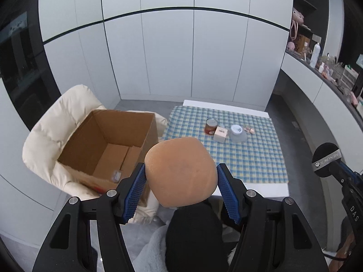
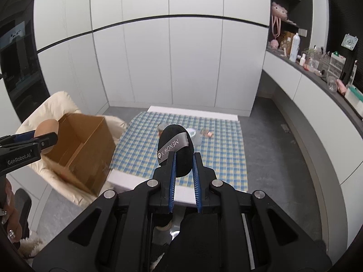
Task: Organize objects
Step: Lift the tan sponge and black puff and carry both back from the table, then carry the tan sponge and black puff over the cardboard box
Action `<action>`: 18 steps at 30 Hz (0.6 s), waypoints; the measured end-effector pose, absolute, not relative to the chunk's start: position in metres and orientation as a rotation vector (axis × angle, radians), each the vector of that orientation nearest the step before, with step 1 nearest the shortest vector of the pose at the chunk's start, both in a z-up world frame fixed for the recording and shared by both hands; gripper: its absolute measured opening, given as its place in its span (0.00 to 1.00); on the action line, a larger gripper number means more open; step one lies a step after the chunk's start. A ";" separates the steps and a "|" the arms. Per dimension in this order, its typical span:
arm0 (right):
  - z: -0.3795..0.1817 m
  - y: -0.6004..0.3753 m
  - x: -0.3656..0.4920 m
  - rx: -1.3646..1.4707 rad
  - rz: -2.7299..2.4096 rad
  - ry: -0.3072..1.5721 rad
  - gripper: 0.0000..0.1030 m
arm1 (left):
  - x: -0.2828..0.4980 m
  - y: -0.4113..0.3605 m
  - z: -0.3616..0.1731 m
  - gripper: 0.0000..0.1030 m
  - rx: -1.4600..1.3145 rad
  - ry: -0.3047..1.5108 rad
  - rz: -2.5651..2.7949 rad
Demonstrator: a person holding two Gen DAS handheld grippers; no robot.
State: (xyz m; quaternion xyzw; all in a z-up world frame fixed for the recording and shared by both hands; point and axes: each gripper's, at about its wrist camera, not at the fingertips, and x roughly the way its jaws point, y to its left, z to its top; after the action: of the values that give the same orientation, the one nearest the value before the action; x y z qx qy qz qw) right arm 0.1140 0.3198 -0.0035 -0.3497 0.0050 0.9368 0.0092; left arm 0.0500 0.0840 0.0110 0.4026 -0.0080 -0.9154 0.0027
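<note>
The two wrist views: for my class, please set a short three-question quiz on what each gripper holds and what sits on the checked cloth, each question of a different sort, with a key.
1. True or false: the left gripper holds the tan sponge.
2. Which item does the right gripper hold? A) red jar B) black puff with a grey ribbon C) white box
3. Fill in: the cardboard box rests on a cream padded ____.

Key
1. True; the blue pads press on both its sides.
2. B, the black puff; the red jar and white box stand on the checked cloth.
3. chair.
</note>
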 end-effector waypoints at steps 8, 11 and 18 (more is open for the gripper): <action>-0.030 0.312 0.140 -1.174 2.955 -0.023 0.14 | 0.081 0.081 -0.007 0.62 1.264 -0.100 -2.834; -0.033 0.312 0.145 -1.189 2.953 -0.025 0.14 | 0.083 0.082 -0.009 0.62 1.266 -0.107 -2.825; -0.034 0.319 0.150 -1.184 2.947 0.008 0.14 | 0.085 0.079 -0.004 0.62 1.234 -0.101 -2.826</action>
State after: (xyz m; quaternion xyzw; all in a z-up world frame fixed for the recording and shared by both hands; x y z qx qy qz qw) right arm 0.1500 0.3188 -0.0335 -0.3727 0.0024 0.9278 -0.0171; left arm 0.0846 0.0793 -0.0044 0.3997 -0.0328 -0.9156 0.0281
